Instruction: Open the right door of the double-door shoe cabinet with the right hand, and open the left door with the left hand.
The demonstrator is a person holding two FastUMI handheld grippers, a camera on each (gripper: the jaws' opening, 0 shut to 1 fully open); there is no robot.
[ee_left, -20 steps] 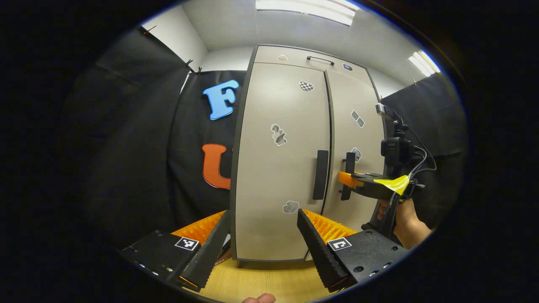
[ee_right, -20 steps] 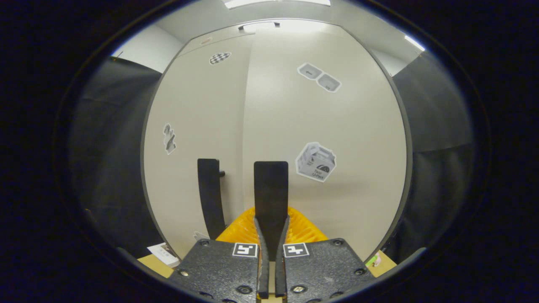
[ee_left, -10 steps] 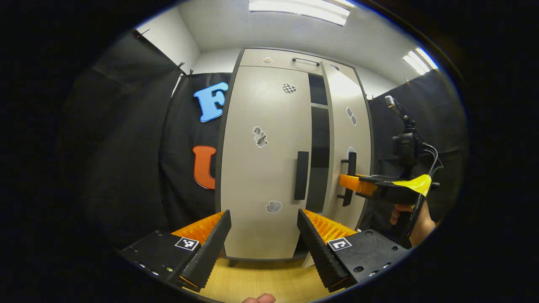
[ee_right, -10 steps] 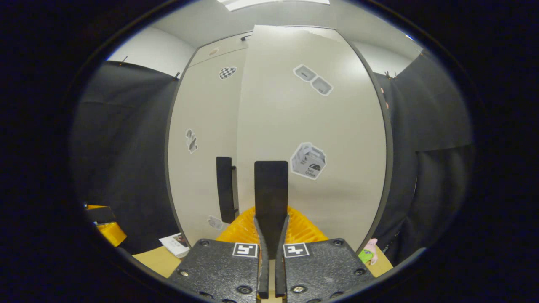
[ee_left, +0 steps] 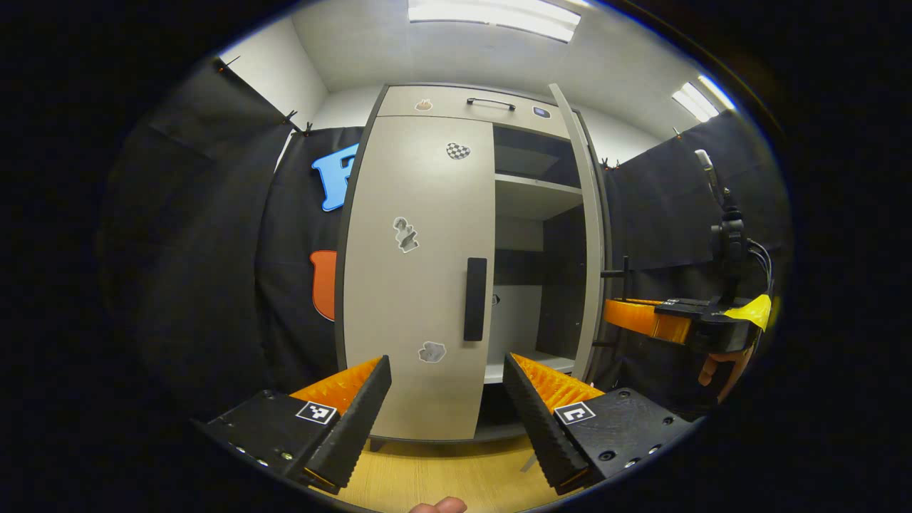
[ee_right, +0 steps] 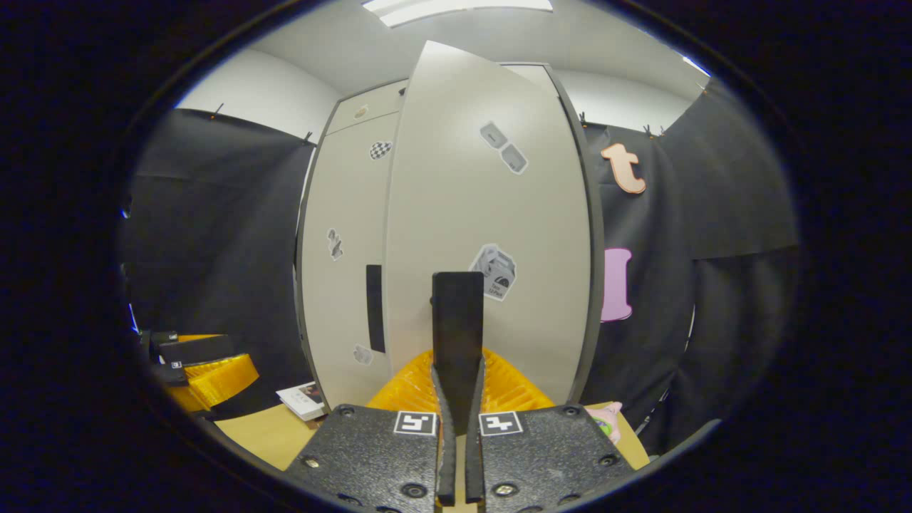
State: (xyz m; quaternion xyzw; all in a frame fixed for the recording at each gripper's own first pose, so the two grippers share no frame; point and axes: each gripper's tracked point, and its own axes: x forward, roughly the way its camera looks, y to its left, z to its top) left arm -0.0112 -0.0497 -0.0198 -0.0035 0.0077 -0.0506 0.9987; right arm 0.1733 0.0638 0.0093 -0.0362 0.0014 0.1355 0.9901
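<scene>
Black cloth walls close in the booth around a pale shoe cabinet (ee_left: 427, 114) that stands on a wooden floor (ee_left: 442, 474) under ceiling strip lights (ee_left: 491, 11).

We see the right door (ee_right: 491, 235) now swung well out. In the left gripper view it stands nearly edge-on at right of centre, and dark shelves (ee_left: 531, 189) show behind it. In the right gripper view, the right gripper (ee_right: 458, 370) has its fingers pressed together on the right door's handle (ee_right: 457, 313), low in the middle of the frame. A second ago that door lay flush with its neighbour; half a second ago only a dark slit had opened. So we judge the first half of the task almost done.

The left door (ee_left: 420, 271) is shut as before, its handle (ee_left: 475, 299) untouched at mid-frame. The left gripper (ee_left: 447, 399) hangs in front of it with fingers spread, holding nothing — well short of the handle. Since the earlier frames it has drifted so the cabinet sits a little more left in its view.

What remains, we think, is closing on that handle and pulling the left door out — the open right door should not obstruct it.
</scene>
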